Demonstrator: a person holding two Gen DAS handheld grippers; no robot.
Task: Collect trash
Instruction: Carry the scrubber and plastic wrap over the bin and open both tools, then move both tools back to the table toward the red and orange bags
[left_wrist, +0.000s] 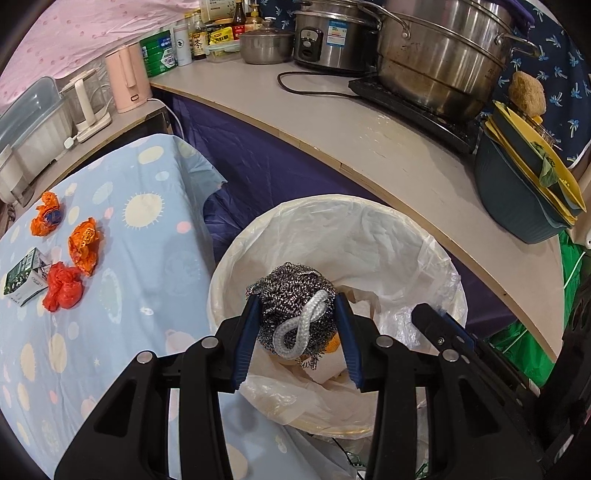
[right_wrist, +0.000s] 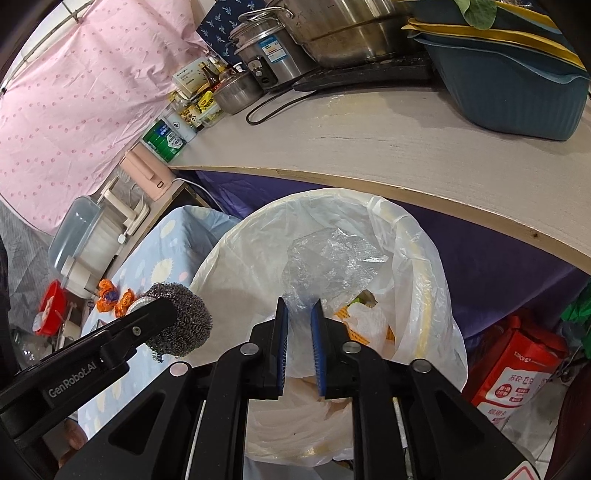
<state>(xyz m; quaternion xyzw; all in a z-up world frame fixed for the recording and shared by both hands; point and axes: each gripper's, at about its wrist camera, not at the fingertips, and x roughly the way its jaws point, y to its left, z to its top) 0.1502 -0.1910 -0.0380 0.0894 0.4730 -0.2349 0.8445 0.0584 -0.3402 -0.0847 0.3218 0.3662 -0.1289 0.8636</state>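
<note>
Now | counter (left_wrist: 369, 147) cluttered | left hand-held gripper (left_wrist: 297, 306) grips scourer (left_wrist: 291, 291) | right (right_wrist: 300, 308) parted

The steel wool scrubber (left_wrist: 295, 295) is a ball of thin curly metal wire, shiny and rough, with a soft white cord loop (left_wrist: 299, 328) on it. The left hand-held gripper (left_wrist: 297, 332) is matt black plastic with ribbed blue pads (left_wrist: 245, 339). The bin liner (left_wrist: 354, 236) is thin, see-through plastic, crinkly and a bit glossy. The clear plastic wrap (right_wrist: 328, 258) looks shiny and wrinkled. The big pot (left_wrist: 439, 62) is smooth shiny metal with dull stains. The surface (left_wrist: 369, 147) looks like pale matt wood. The tablecloth (left_wrist: 147, 236) is soft blue cloth. The orange wrappers (left_wrist: 85, 243) are crumpled glossy plastic.
</note>
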